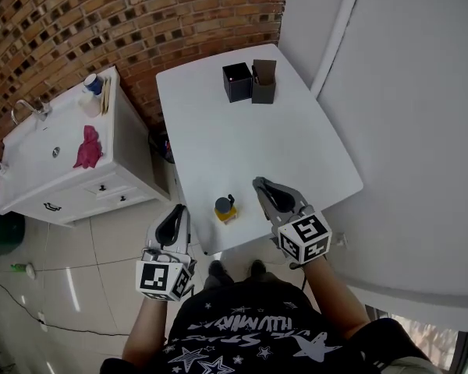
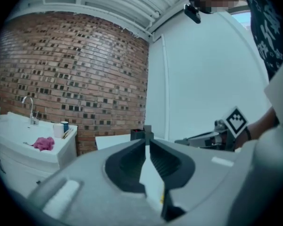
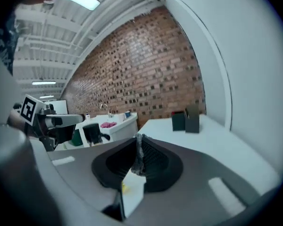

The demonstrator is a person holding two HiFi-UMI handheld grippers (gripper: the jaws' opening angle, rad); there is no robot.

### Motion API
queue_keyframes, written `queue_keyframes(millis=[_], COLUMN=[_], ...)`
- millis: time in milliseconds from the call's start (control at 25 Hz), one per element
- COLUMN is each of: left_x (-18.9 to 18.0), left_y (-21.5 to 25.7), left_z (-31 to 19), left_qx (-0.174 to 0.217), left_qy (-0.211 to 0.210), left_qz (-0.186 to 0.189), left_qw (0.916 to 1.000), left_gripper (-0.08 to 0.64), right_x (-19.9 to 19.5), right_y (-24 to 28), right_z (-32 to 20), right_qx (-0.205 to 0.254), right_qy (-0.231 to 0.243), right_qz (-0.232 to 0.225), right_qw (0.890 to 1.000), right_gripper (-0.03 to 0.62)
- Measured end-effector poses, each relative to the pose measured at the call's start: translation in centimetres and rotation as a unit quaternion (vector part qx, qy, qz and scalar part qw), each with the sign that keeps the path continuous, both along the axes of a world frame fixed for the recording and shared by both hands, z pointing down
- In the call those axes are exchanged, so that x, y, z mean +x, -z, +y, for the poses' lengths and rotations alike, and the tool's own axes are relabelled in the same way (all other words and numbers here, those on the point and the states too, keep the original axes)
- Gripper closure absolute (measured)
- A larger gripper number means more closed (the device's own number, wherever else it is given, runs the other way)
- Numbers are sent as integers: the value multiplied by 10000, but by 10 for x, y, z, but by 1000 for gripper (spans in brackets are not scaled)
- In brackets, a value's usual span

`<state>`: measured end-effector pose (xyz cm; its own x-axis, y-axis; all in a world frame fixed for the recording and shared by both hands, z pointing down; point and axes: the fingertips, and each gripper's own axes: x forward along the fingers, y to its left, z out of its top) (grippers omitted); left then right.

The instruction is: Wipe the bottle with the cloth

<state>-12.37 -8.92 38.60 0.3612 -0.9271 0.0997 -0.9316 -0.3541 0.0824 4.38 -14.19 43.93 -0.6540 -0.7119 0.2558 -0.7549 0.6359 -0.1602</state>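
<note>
Yellow bottle stands upright by the table's near edge, between the two grippers. The pink cloth lies on the sink counter, well apart. That fits the cloth not being fetched, or being put back. Any wiping wants the bottle steadied, since it's so close to the edge. Left gripper: jaws practically together, empty. Right gripper: closed too, with a fuzzy grey strip at the seam. That could be pad or a scrap, hard to say.

There was one table, with two boxes at twelve o'clock, a black box and a brown box, and one bottle at six. At nine o'clock stood one sink cabinet with one cloth, one tap and one cup.
</note>
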Motion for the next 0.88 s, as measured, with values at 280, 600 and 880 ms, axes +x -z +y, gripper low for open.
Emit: queue_keyframes(millis=[280, 600, 880], left_x=[-6, 1, 14], left_y=[36, 24, 30], left_z=[-9, -3, -2], left_qx=[191, 28, -69], left_qy=[193, 90, 57], left_qz=[247, 90, 28], left_qw=[9993, 9999, 10000], left_gripper=[555, 555, 555], right_x=[-4, -18, -6], right_y=[130, 113, 114], right_z=[34, 55, 53], right_qx=[1944, 2007, 1903], right_qy=[-257, 182, -30], right_qz=[98, 551, 451], right_qw=[9805, 9779, 9807], right_gripper=[557, 558, 558])
